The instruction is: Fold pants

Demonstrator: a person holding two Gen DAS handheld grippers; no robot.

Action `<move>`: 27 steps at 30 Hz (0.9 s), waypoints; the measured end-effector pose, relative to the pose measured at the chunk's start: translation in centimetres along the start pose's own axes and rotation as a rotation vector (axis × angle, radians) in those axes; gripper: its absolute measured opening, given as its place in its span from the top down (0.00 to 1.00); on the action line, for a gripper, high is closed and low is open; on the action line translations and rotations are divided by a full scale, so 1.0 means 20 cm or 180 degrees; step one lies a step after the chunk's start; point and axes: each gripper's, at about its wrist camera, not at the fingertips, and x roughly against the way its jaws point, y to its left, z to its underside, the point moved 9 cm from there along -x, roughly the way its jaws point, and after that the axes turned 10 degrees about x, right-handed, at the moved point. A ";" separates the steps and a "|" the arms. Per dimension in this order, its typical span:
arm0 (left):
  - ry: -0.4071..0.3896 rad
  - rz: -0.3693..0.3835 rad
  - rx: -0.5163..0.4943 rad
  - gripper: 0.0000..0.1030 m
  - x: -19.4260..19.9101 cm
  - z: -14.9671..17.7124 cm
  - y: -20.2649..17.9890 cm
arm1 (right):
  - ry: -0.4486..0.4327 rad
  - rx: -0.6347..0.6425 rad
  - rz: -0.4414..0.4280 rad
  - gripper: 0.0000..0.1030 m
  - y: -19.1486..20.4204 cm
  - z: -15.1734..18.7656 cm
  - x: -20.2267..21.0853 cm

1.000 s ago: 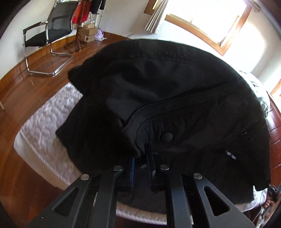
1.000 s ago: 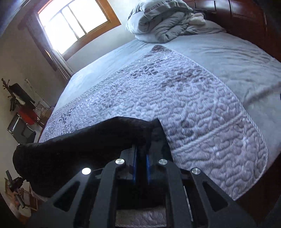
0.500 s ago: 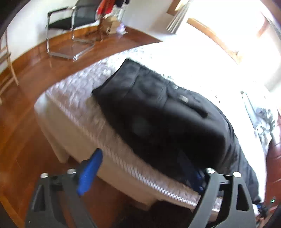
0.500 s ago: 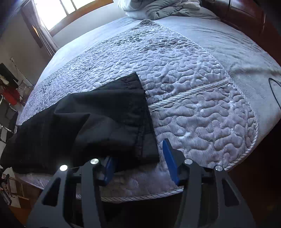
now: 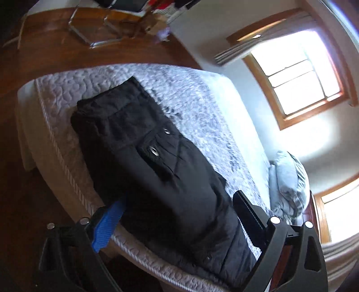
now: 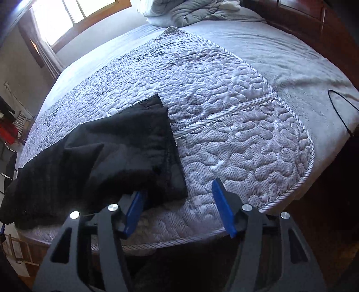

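- A bedroom is showing, with a wooden floor (image 5: 44, 54), a bright window (image 5: 300, 74), and a bed (image 6: 303, 67) that is carrying a quilted cover (image 6: 235, 125) across its near end; a bundled duvet (image 6: 190, 11) is sitting at the far end.
- The black pants (image 5: 157, 170) are lying on the quilted cover along the bed's near edge, in a long strip with the legs seemingly laid one over the other, waistband at the left end.
- The hem end (image 6: 157, 143) is lying flat on the right, its corner resting just beside the near edge.
- The left hand-held gripper (image 5: 177, 222) is hanging wide apart over the middle of the strip and gripping nothing.
- The right hand-held gripper (image 6: 179, 206) is also spread wide and empty, with its left finger (image 6: 133, 210) just in front of the hem's near corner.
- The lengthwise fold is looking done, so the crosswise fold is probably coming next.
- To do it well, each hand-held gripper should be pinching all layers at one hem corner, lifting evenly, and carrying the hem left to the waistband.
- Keeping the edges aligned and the cloth away from the bed's near edge should be preventing a skewed fold or a slide to the floor.
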 end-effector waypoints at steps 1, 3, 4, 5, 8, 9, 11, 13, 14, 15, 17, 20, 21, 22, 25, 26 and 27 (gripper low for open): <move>0.0017 -0.0064 0.0086 0.06 -0.03 0.00 0.03 | -0.0010 -0.0011 -0.0002 0.42 0.00 0.00 0.01; 0.0075 -0.0160 0.0229 0.06 -0.12 -0.04 0.06 | -0.0033 -0.0050 -0.0002 0.42 -0.01 0.00 0.03; 0.0095 -0.0180 0.0272 0.06 -0.14 -0.05 0.06 | -0.0032 -0.0070 -0.0007 0.42 -0.02 0.01 0.04; 0.0115 -0.0211 0.0290 0.07 -0.18 -0.07 0.08 | -0.0029 -0.0085 -0.0006 0.42 -0.02 0.01 0.04; 0.0202 -0.0327 0.0395 0.08 -0.27 -0.08 0.11 | -0.0059 -0.0127 0.0037 0.42 -0.04 0.02 0.06; 0.0231 -0.0334 0.0445 0.08 -0.30 -0.09 0.11 | -0.0069 -0.0161 0.0020 0.42 -0.05 0.02 0.07; 0.0286 -0.0282 0.0522 0.29 -0.34 -0.10 0.12 | -0.0083 -0.0208 0.0023 0.42 -0.06 0.03 0.08; 0.0401 -0.0259 0.0444 0.55 -0.40 -0.11 0.10 | -0.0090 -0.0231 0.0026 0.41 -0.07 0.03 0.09; 0.0395 -0.0301 0.0377 0.60 -0.42 -0.12 0.09 | -0.0100 -0.0253 0.0033 0.41 -0.07 0.03 0.09; 0.0349 -0.0377 0.0208 0.63 -0.42 -0.13 0.05 | -0.0106 -0.0267 0.0031 0.40 -0.07 0.03 0.09; 0.0270 -0.0409 -0.0070 0.78 -0.41 -0.14 -0.02 | -0.0133 -0.0348 -0.0015 0.40 -0.08 0.02 0.09; -0.0026 -0.0368 -0.0803 0.86 -0.31 -0.15 -0.19 | -0.0164 -0.0476 -0.0058 0.40 -0.09 0.02 0.10; -0.0077 -0.0377 -0.0997 0.87 -0.28 -0.14 -0.21 | -0.0172 -0.0516 -0.0063 0.40 -0.10 0.02 0.11; -0.0088 -0.0411 -0.1082 0.87 -0.26 -0.13 -0.21 | -0.0178 -0.0558 -0.0068 0.38 -0.11 0.02 0.12; -0.0097 -0.0762 -0.1293 0.87 -0.31 -0.13 -0.05 | -0.0192 -0.0739 -0.0115 0.35 -0.16 0.04 0.16; -0.0085 -0.0907 -0.1414 0.86 -0.34 -0.11 0.00 | -0.0209 -0.0835 -0.0195 0.35 -0.17 0.05 0.18; -0.0054 -0.1081 -0.1594 0.86 -0.39 -0.08 0.05 | -0.0210 -0.0906 -0.0305 0.35 -0.16 0.06 0.19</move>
